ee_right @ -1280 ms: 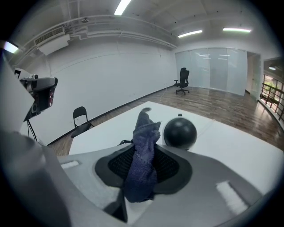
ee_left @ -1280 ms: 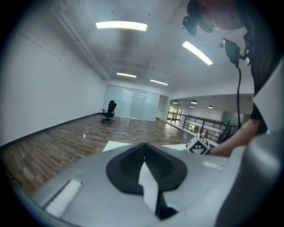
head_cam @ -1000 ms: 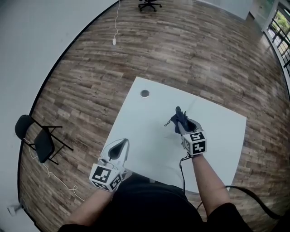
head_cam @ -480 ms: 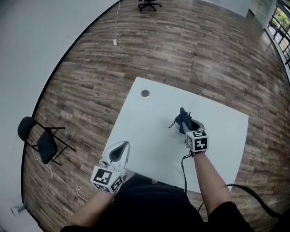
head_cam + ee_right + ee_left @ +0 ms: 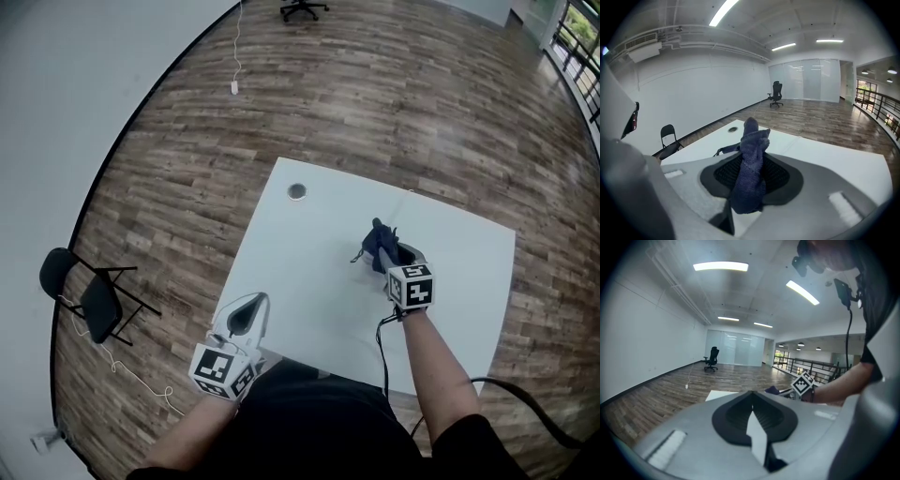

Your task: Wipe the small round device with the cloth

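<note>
**Q:** Right claw (image 5: 754,161)?

**A:** Clamped on the blue cloth (image 5: 752,140). I have shifted it only slightly. The small round device (image 5: 297,191) sits well apart across the tabletop (image 5: 309,281), so wiping remains unstarted. Left claw (image 5: 751,404): closed, empty.

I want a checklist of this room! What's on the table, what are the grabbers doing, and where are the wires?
Surface: white table, bare apart from the job's things.
Job's things: dark blue cloth, bunched in the right gripper; small round device near the table's far left corner, untouched.
Clutter: nothing seen.
Grippers: right gripper jaws clamp the cloth; left gripper jaws together, empty, at the near left edge.
Cables: black cable along the right arm; white cord on the floor.
Surroundings: wooden floor, black folding chair, office chair.
</note>
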A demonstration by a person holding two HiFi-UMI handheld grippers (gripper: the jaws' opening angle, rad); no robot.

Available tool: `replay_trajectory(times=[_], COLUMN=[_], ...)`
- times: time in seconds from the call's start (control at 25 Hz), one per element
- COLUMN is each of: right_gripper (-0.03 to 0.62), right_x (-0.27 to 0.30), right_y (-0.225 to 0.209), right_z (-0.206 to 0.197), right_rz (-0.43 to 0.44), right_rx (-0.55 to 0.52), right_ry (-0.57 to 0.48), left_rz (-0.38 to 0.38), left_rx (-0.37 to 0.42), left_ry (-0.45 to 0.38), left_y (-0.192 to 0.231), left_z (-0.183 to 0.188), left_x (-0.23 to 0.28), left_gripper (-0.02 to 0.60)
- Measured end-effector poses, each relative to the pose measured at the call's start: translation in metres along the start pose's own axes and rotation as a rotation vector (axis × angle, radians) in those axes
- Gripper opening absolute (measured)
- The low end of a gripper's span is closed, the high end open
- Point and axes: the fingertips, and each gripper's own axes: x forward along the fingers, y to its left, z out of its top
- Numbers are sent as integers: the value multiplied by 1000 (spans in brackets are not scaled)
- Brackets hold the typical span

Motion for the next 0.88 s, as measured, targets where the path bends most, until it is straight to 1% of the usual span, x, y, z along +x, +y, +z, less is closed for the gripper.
replay_trajectory(times=[0.36, 0.52, 0.6, 0.68, 0.76, 0.88], right_gripper=[124, 124, 124, 124, 124, 124], right_x=[-2, -4, -2, 14, 30, 30], right_y=[-14, -25, -23, -3, 14, 7], right_z=[-10, -20, -28, -37, -43, -64], right_rz=[-11, -28, -38, -22, 1, -13], right_rx=[140, 161, 163, 169, 168, 168], right_ry=[-22, 4, 17, 38, 81, 178], left_rz=[-3, -14, -19, 5, 34, 20], left_rx=[10, 9, 6, 1, -15, -39], left_ry=[0, 2, 1, -1, -7, -8], left_y=[0, -2, 4, 24, 42, 46], left_z=[2, -1, -5, -9, -7, -6], left_x=[0, 4, -2, -19, -27, -13], left_gripper=[6, 6, 6, 6, 6, 6])
